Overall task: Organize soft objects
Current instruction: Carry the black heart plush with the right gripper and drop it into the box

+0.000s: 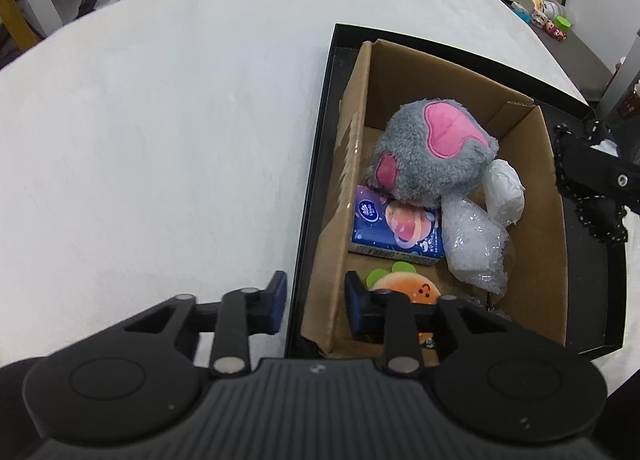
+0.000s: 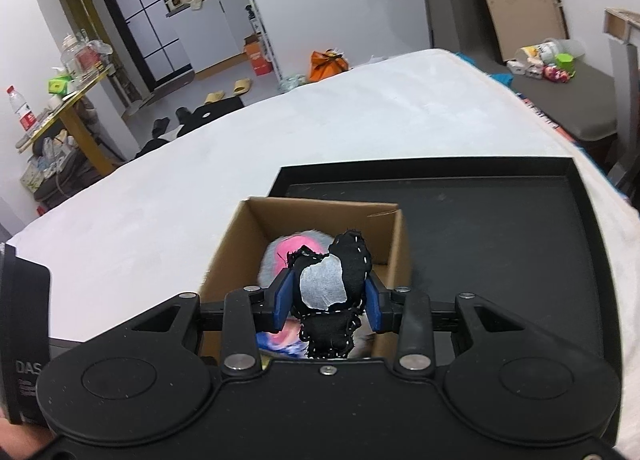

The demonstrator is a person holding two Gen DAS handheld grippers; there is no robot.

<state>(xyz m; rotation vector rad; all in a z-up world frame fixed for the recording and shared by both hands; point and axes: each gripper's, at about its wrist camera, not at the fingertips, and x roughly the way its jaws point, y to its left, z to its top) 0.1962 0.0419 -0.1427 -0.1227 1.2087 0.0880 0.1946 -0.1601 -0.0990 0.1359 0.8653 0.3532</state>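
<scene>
Right gripper (image 2: 327,302) fingers pinching black cloth toy (image 2: 344,260) above cardboard box (image 2: 236,236), left gripper (image 1: 314,300) fingers apparently spread astride box wall

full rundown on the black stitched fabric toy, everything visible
The black fabric toy is small and soft, hand-sewn with white running stitches along frayed edges and a pale grey-white oval patch on its front. It hangs lumpy and roughly upright, pinched between the blue pads of the right hand-held gripper, above the open cardboard box. Nothing else touches it.
</scene>
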